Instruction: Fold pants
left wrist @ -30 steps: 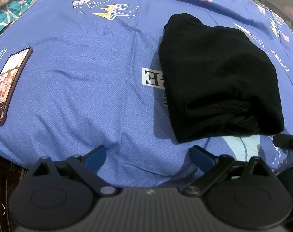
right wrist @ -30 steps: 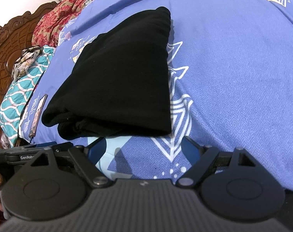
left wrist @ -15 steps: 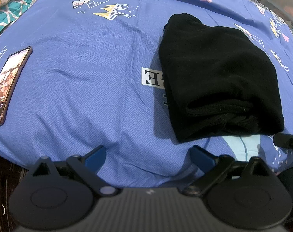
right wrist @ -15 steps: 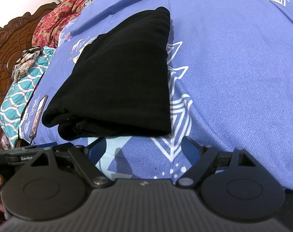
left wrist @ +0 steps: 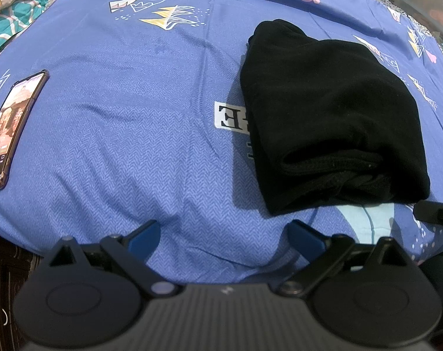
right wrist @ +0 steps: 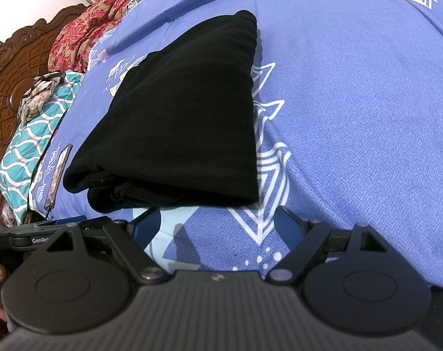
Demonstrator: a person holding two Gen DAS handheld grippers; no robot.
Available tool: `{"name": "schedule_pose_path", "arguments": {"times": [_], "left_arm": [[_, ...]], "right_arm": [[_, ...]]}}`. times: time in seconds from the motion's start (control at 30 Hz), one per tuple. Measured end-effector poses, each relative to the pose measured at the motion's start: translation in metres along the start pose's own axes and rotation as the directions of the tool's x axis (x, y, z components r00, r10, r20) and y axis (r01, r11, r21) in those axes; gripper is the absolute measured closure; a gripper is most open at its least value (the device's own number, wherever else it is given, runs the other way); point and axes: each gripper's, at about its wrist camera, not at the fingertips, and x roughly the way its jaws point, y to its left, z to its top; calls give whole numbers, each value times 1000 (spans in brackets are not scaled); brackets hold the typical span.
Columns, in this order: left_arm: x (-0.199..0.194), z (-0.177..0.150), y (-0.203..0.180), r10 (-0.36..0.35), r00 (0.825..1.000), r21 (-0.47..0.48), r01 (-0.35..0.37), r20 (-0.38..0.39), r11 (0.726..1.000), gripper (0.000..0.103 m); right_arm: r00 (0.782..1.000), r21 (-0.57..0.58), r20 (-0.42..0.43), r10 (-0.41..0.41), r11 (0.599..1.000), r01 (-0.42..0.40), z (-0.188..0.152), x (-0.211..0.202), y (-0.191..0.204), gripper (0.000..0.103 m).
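Observation:
The black pants (left wrist: 329, 117) lie folded into a compact bundle on the blue bedsheet (left wrist: 119, 146), also seen in the right wrist view (right wrist: 186, 125). My left gripper (left wrist: 224, 238) is open and empty, just short of the bundle's near left corner. My right gripper (right wrist: 215, 228) is open and empty, just in front of the bundle's near edge. Part of the right gripper (left wrist: 435, 212) shows at the right edge of the left wrist view, and the left gripper's body (right wrist: 40, 235) shows at the left of the right wrist view.
A phone (left wrist: 12, 122) lies on the sheet at the left; it also shows in the right wrist view (right wrist: 57, 175). A teal patterned pillow (right wrist: 31, 146), red cloth (right wrist: 89, 29) and a carved wooden headboard (right wrist: 5, 82) stand beyond. The bed's near edge runs under both grippers.

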Motion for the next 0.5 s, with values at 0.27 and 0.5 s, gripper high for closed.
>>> {"name": "schedule_pose_path", "arguments": {"times": [0.27,0.5], "left_arm": [[0,0,0,0,1000,0,0,0,1000,5],[0,0,0,0,1000,0,0,0,1000,5]], "right_arm": [[1000,0,-1,1,1000,-1,0,0,-1,17],[1000,-1,-1,2,1000,-2,0,0,-1,17]]}}
